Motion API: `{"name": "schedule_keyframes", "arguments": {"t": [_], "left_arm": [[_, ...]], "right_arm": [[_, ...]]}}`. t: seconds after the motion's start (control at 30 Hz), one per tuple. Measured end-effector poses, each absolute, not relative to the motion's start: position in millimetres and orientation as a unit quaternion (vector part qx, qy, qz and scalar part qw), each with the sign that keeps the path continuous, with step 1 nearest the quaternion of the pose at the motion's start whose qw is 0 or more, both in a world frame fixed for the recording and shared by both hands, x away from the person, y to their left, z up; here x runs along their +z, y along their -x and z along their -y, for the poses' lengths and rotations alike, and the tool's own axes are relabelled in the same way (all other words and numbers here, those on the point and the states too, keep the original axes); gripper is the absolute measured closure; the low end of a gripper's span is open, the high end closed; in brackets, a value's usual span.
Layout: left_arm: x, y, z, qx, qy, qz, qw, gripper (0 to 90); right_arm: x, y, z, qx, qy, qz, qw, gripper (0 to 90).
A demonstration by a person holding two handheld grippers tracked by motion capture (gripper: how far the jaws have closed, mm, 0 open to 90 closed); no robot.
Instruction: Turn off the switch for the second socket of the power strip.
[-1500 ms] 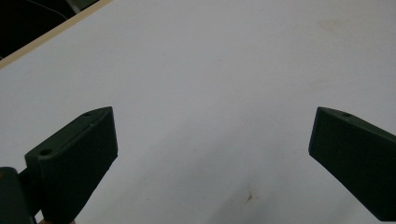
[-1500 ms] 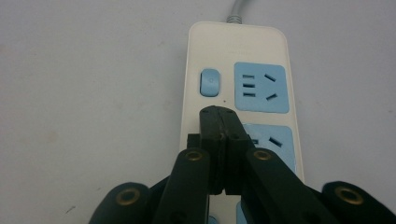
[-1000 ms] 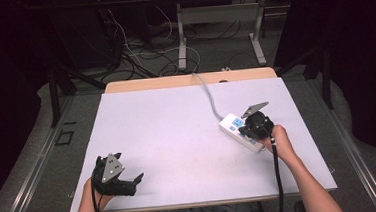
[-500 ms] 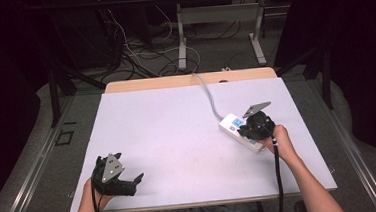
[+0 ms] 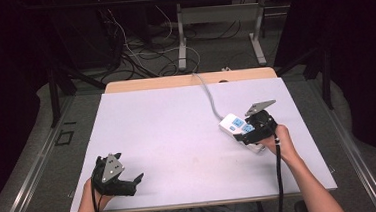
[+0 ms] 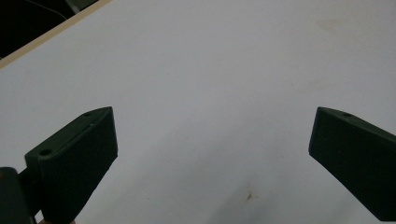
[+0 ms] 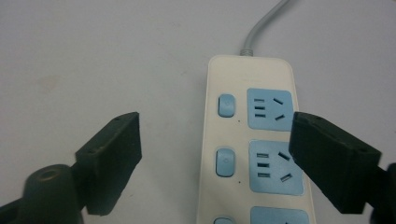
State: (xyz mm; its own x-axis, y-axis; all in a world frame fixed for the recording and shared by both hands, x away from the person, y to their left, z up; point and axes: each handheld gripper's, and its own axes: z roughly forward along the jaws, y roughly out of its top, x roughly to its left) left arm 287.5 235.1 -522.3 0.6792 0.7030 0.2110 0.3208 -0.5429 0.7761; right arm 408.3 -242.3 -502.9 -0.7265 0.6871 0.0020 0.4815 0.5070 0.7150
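A white power strip (image 5: 235, 126) with blue sockets and blue switches lies on the right half of the pale table (image 5: 177, 122). Its grey cable (image 5: 206, 92) runs off toward the far edge. My right gripper (image 5: 244, 133) hovers over the strip. In the right gripper view the strip (image 7: 252, 140) lies below and between the jaws of that gripper (image 7: 217, 140), which have just been opening. The pads stand apart from the strip and press on nothing. My left gripper (image 5: 135, 184) rests at the near left, open, and over bare table in the left gripper view (image 6: 210, 135).
The table's wooden far edge (image 5: 189, 79) borders a floor with tangled cables (image 5: 137, 54) and the metal legs of another table (image 5: 181, 36). A faint brown mark (image 6: 250, 196) shows on the tabletop by the left gripper.
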Motion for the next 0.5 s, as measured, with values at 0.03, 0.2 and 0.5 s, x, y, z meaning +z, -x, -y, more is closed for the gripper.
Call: {"name": "schedule_keyframes", "arguments": {"t": [0.03,0.2,0.5], "left_arm": [[-522.3,-287.5,-235.2,0.260,-0.839,-0.305,0.368,1.0],[-522.5,-286.9,-235.3,0.259,-0.837,-0.309,0.370,1.0],[-522.5,-286.8,-235.3,0.260,-0.837,-0.310,0.369,1.0]], "right_arm": [[-502.2,-408.2,243.6,0.364,-0.340,-0.855,0.147,12.6],[-499.4,-406.6,247.0,0.384,-0.349,-0.844,0.134,0.0],[-496.3,-401.0,248.5,0.393,-0.341,-0.843,0.135,0.0]]}}
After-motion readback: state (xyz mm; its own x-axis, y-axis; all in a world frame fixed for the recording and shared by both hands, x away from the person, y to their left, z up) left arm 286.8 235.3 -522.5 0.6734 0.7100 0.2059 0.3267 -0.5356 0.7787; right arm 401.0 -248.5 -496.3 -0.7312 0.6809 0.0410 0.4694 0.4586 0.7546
